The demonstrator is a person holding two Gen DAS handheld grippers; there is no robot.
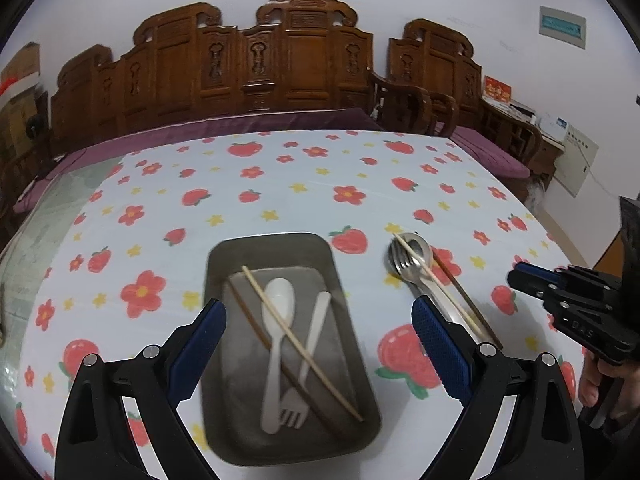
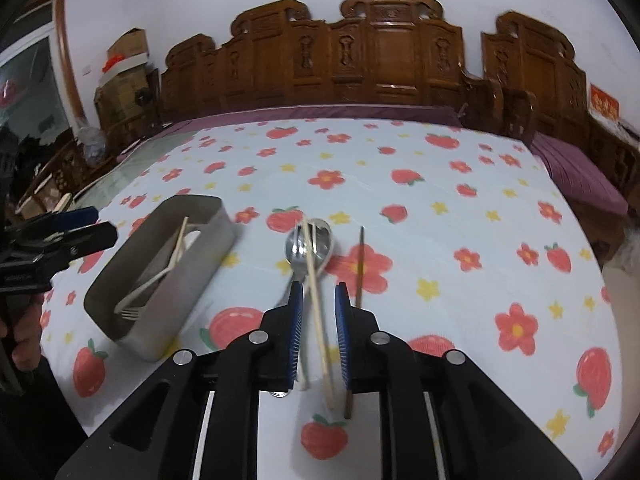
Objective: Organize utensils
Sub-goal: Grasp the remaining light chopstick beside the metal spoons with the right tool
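Left wrist view looks down on a grey metal tray (image 1: 276, 248) set on a tablecloth (image 1: 280, 184) printed with strawberries and flowers. Inside the tray lie a white spoon (image 1: 278, 320) with its bowl toward 12 o'clock, a white fork (image 1: 308, 356) with its tines toward 6 o'clock, a pale chopstick (image 1: 304, 348) and a dark chopstick (image 1: 256, 328), both slanting across the plastic pieces. The left gripper (image 1: 318, 320) hangs above the tray with its blue-padded jaws spread wide, nothing between them. At about 2 o'clock from the tray, on the cloth, a metal spoon (image 1: 420, 246) and a metal fork (image 1: 404, 266) lie stacked, with another pale chopstick (image 1: 440, 284) across them and a dark chopstick (image 1: 464, 292) just beside. In the right wrist view the right gripper (image 2: 318, 292) sits low over this pile, jaws a narrow gap apart; the pale chopstick runs between the pads, and I cannot tell whether they press on it. The dark chopstick lies at 3 o'clock of the right pad. A carved wooden bench (image 1: 256, 68) stands behind the table at 12 o'clock. Fingers of the person's hand (image 1: 590, 384) show under the right gripper's handle.
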